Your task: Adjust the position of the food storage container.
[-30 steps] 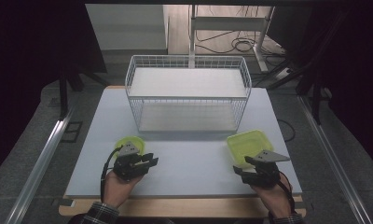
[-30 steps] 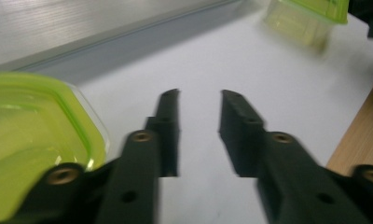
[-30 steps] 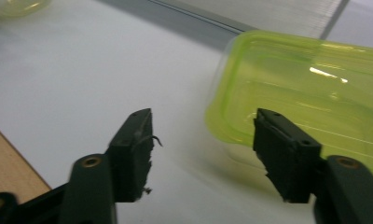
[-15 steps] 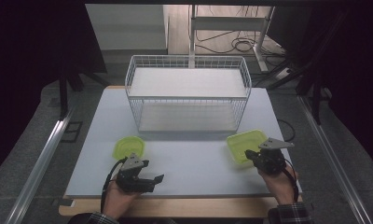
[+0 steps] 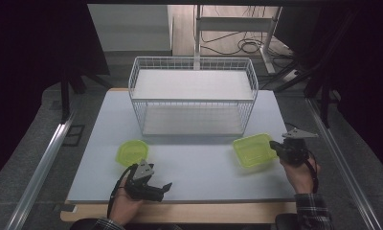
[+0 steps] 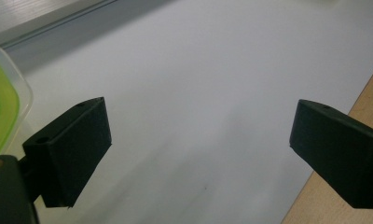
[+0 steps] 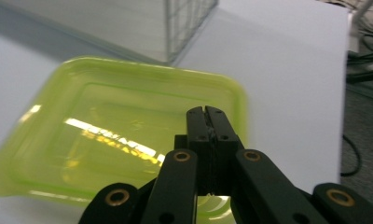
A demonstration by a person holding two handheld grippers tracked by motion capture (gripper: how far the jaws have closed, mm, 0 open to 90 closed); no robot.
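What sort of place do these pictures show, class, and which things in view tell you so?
Probably a lab or workshop set up for recording tabletop tasks, not a home. A plain white table with metal rails alongside, loose cables on the floor behind, and staged props: a wire basket and green containers.

In the left gripper view the round green tub (image 6: 0,112) is cut off by the left edge, only a sliver showing; in the right gripper view the square green tray (image 7: 110,135) is motion-blurred, its near rim hidden behind the right claw (image 7: 206,111); whether the pads pinch the rim cannot be told.
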